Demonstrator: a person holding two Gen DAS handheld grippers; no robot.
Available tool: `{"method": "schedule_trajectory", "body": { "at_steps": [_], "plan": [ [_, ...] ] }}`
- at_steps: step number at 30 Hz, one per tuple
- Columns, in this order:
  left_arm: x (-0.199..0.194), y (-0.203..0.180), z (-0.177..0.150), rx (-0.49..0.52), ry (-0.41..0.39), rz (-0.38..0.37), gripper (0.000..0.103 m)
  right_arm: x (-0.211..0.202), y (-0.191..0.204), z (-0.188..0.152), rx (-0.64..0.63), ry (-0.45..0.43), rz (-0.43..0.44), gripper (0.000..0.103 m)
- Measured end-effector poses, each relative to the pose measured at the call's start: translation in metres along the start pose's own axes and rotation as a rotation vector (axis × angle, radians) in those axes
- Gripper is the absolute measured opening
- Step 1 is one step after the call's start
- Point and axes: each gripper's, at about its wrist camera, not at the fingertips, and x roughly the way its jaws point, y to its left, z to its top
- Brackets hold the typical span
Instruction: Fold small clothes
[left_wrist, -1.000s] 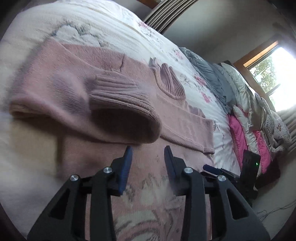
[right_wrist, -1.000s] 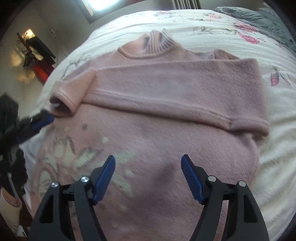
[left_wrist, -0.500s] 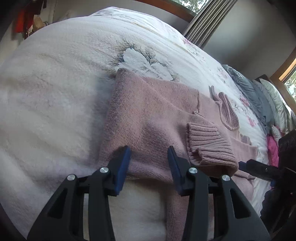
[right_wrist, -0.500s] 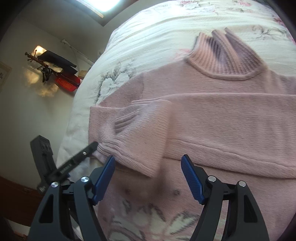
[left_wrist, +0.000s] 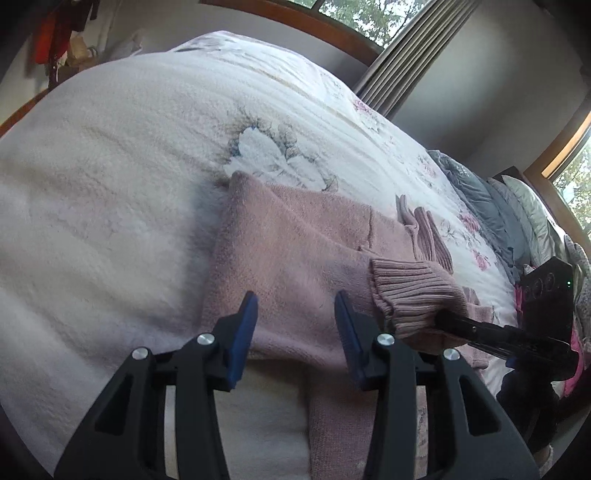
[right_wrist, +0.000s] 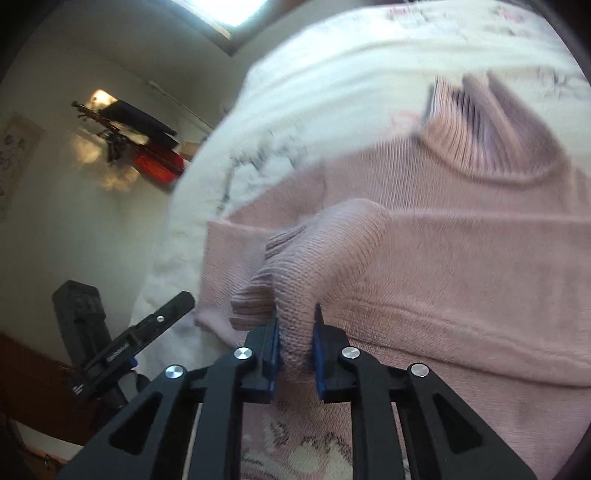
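A pink knit sweater (left_wrist: 295, 251) lies flat on the white floral bedspread (left_wrist: 129, 177), both sleeves folded across its chest. My left gripper (left_wrist: 295, 325) is open, hovering over the folded shoulder edge with nothing between its fingers. Beside it, the ribbed sleeve cuff (left_wrist: 410, 291) is lifted by the other gripper's black finger. In the right wrist view my right gripper (right_wrist: 295, 343) is shut on that sleeve cuff (right_wrist: 288, 280), which bunches up above the blue pads. The ribbed turtleneck collar (right_wrist: 495, 129) lies beyond, blurred.
A pile of grey and pink bedding (left_wrist: 498, 221) sits at the bed's far right under a window. A curtain (left_wrist: 399, 62) hangs behind the bed. In the right wrist view the bed edge drops to the left, where the left gripper's body (right_wrist: 110, 343) shows.
My right gripper closed from wide open onto the sleeve cuff and raised it. My left gripper swung toward the sweater's folded shoulder edge and stayed open.
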Motion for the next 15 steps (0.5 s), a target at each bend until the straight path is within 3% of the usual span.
{"method": "schedule_trajectory", "body": {
  "at_steps": [3,7,13,15],
  "plan": [
    [0.005,-0.024,0.002,0.030,-0.001,-0.018,0.044,-0.042,-0.004,0.002,-0.027,-0.081,-0.010,0.013],
    [0.028,-0.053,-0.004,0.083,0.026,-0.012,0.045,-0.084,-0.028,-0.003,-0.036,-0.153,-0.114,0.013],
    [0.078,-0.066,-0.021,0.100,0.129,0.060,0.045,-0.086,-0.090,-0.020,0.021,-0.125,-0.291,0.013],
    [0.086,-0.064,-0.024,0.103,0.132,0.075,0.045,-0.074,-0.111,-0.026,0.057,-0.083,-0.306,0.014]
  ]
}}
